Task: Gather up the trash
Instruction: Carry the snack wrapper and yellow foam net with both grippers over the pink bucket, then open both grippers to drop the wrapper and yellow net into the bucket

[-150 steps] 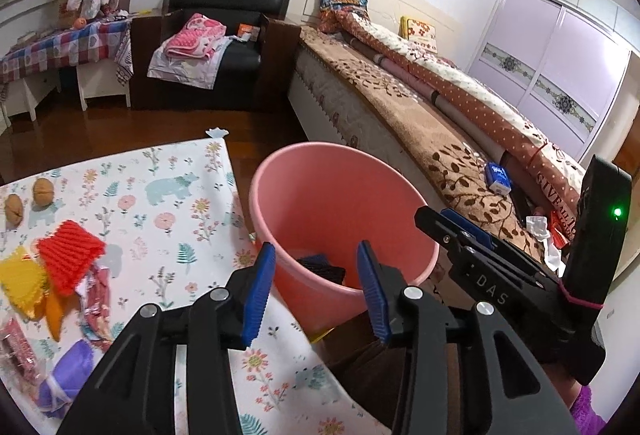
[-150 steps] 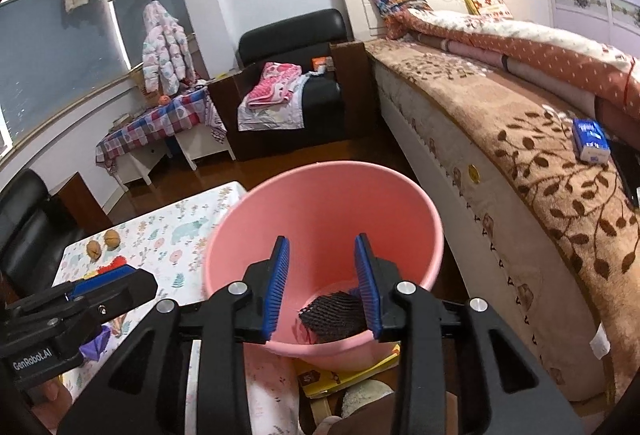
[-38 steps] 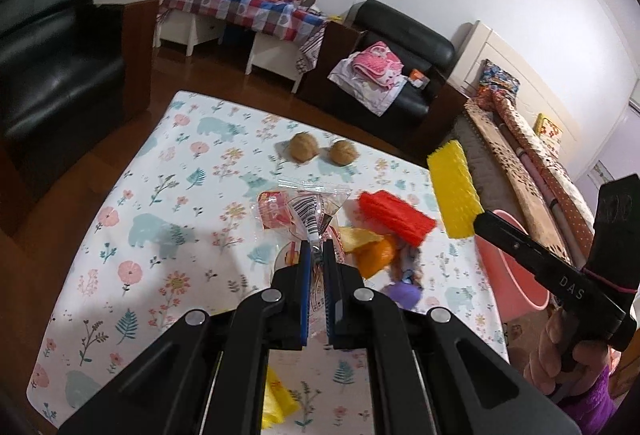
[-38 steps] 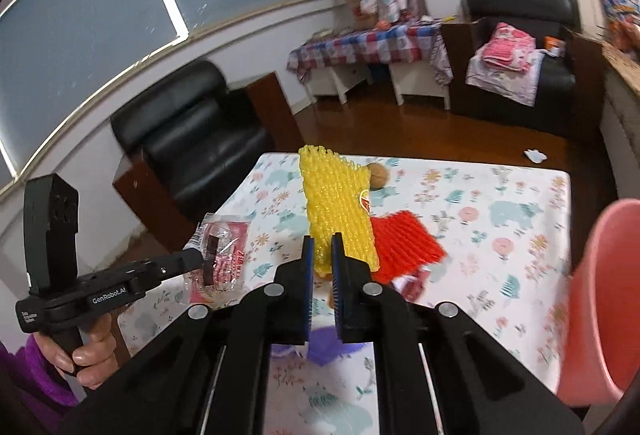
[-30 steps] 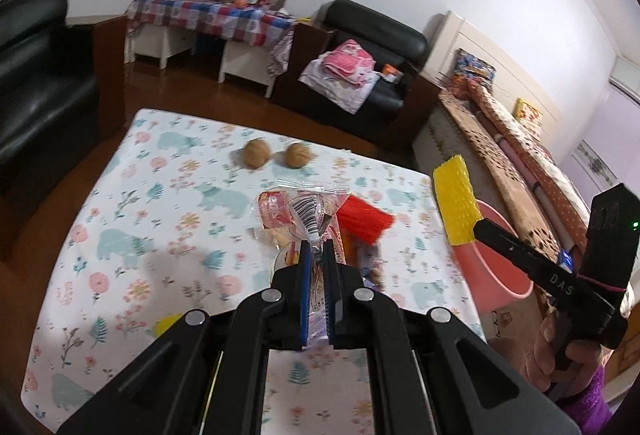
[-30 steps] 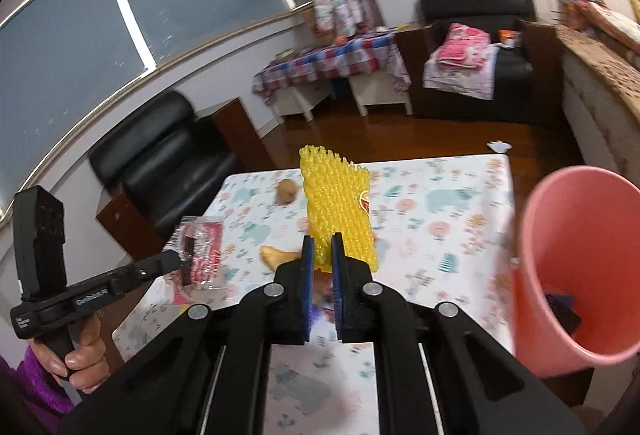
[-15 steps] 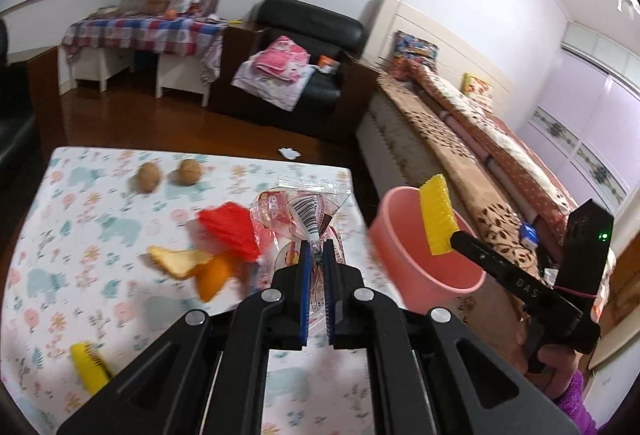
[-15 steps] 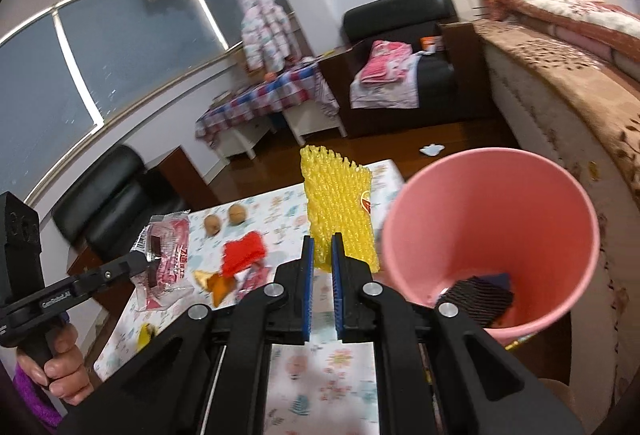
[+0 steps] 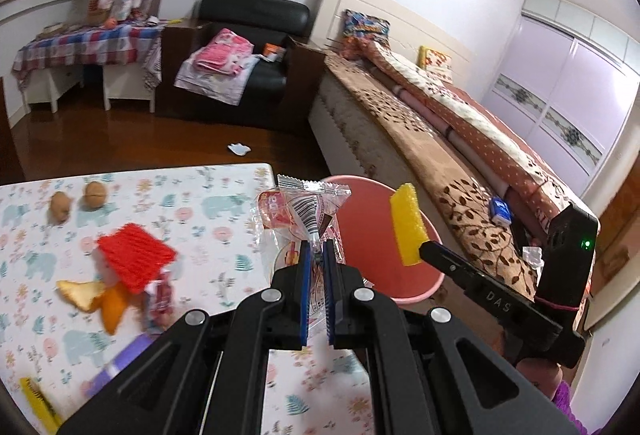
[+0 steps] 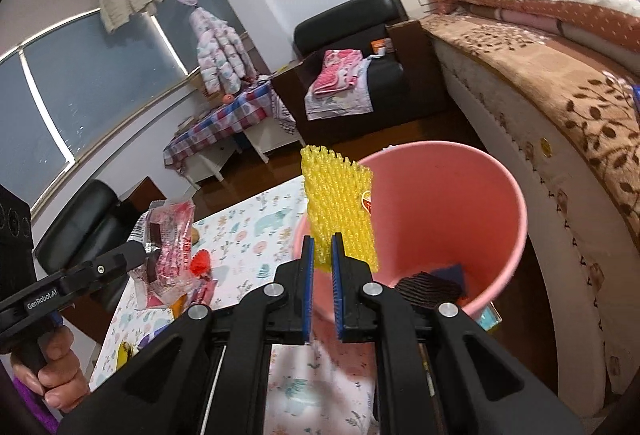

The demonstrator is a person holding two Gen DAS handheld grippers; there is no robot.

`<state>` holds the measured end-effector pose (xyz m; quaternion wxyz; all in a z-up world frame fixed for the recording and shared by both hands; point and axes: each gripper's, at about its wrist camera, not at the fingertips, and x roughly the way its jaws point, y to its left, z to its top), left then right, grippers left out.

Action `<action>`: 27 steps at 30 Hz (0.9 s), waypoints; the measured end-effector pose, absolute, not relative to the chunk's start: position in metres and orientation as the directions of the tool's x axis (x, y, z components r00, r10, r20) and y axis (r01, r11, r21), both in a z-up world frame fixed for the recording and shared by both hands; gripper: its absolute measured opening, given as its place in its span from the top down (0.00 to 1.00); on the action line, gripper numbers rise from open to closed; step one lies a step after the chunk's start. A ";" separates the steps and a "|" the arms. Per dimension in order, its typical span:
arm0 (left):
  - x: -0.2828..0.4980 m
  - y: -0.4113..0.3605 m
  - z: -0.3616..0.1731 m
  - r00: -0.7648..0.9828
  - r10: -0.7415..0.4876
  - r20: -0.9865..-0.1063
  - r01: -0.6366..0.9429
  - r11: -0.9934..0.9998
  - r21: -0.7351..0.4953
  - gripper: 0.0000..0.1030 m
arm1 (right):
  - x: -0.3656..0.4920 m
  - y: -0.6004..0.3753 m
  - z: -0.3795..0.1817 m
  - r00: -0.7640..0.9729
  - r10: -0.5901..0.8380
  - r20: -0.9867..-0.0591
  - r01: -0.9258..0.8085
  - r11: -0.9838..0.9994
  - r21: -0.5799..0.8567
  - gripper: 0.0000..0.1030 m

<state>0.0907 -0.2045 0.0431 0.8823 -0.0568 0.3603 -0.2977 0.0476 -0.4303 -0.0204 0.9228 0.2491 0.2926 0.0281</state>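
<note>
**Two light scraps held near the bin, both easy to miss with**

The left gripper (image 9: 316, 255) is clenched on a crinkly clear snack wrapper (image 9: 304, 211), which stands up above the fingertips over the table edge, just short of the pink bin (image 10: 460, 203). The right gripper (image 10: 322, 255) is clenched on a yellow foam net (image 10: 338, 207), held at the near rim of the bin.

Judging from this, the main risk is letting go too early. Both scraps are light and floppy, so either could drift, catch the rim and land on the flowered tablecloth (image 9: 224, 195) or the floor. The wrapper may also cling to the pads after release. The two grippers are near each other and could knock together over the opening. More trash remains on the table: a red foam net (image 9: 136, 255) and orange peel (image 9: 96, 299).
</note>
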 end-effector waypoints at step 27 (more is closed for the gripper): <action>0.126 -0.307 -0.007 0.451 -0.578 -0.680 0.549 0.780 -0.299 0.92 | 0.042 -0.458 -0.045 0.808 0.164 -0.566 0.177 0.848 0.499 0.91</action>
